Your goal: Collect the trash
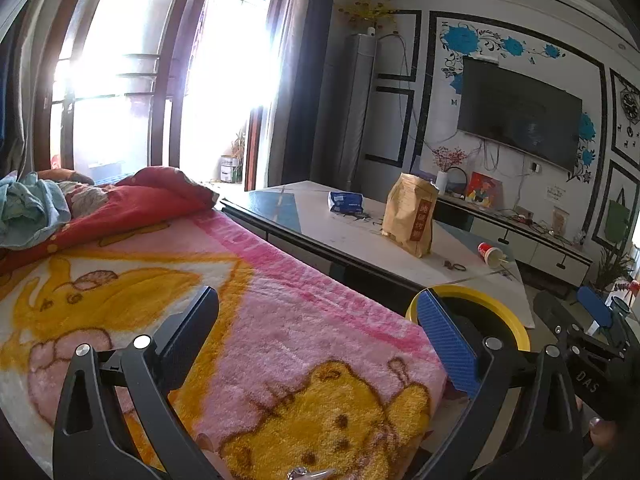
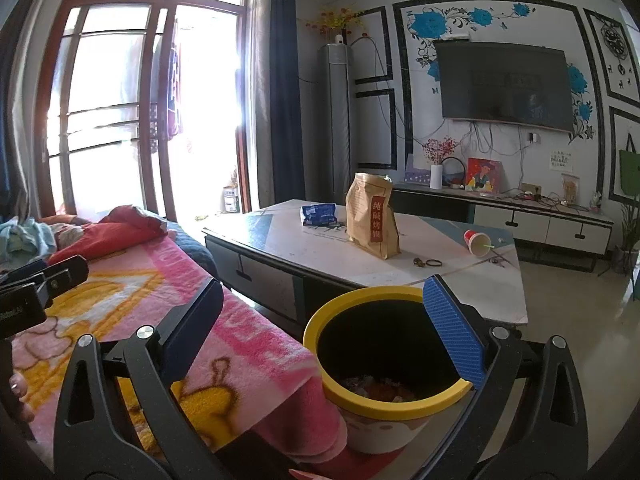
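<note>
Right gripper (image 2: 324, 328) spread wide and empty above a yellow-rimmed bin (image 2: 384, 404) holding scraps. Left gripper (image 1: 320, 340) likewise wide and empty over a pink cartoon blanket (image 1: 280, 320). On the table (image 2: 500, 300) at twelve o'clock: brown paper bag (image 2: 372, 220), blue packet (image 2: 318, 215), tipped red cup (image 2: 477, 242) at one o'clock.

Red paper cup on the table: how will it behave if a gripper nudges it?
The red paper cup already lies on its side, so it will probably roll. It looks light and thin-walled, so it would likely crush under a firm squeeze.
</note>
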A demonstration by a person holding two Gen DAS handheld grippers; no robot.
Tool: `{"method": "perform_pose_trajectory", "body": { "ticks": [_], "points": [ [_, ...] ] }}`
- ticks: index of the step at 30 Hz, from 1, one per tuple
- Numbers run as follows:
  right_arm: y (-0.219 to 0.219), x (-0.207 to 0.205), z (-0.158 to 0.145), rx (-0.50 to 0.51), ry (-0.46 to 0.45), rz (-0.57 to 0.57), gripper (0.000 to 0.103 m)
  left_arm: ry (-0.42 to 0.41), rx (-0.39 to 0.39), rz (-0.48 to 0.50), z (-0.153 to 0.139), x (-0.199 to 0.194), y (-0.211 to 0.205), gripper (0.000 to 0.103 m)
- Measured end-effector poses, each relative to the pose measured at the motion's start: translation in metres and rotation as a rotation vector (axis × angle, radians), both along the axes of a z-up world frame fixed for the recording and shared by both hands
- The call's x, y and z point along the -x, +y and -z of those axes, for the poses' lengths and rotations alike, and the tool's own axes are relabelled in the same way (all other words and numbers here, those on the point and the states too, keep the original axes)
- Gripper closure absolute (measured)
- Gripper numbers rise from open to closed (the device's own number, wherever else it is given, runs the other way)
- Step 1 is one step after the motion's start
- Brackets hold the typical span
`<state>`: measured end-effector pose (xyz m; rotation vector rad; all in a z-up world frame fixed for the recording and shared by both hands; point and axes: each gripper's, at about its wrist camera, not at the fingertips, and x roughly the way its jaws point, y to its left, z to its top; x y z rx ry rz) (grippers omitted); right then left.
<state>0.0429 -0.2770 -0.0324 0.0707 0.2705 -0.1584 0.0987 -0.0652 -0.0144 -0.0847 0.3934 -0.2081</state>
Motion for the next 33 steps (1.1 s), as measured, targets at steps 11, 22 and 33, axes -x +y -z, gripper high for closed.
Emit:
{"method": "perform_pose_trajectory", "body": {
  "ticks": [11,22,33],
  "points": [
    [0.0006,0.0005,-0.0001,0.001,0.000,0.001,0.011,0.003,0.006,-0.010,-0.0006,0.0025,0.0011,0.006],
    [0.0001,0.0006,-0.0004,0.001,0.000,0.001,0.011,0.001,0.010,-0.007,-0.0005,0.0030,0.0016,0.006],
    [-0.0001,0.0007,0.0004,0.001,0.003,0.002,0.011,0.005,0.015,-0.007,-0.0004,0.0054,0.0004,0.006]
  ]
}}
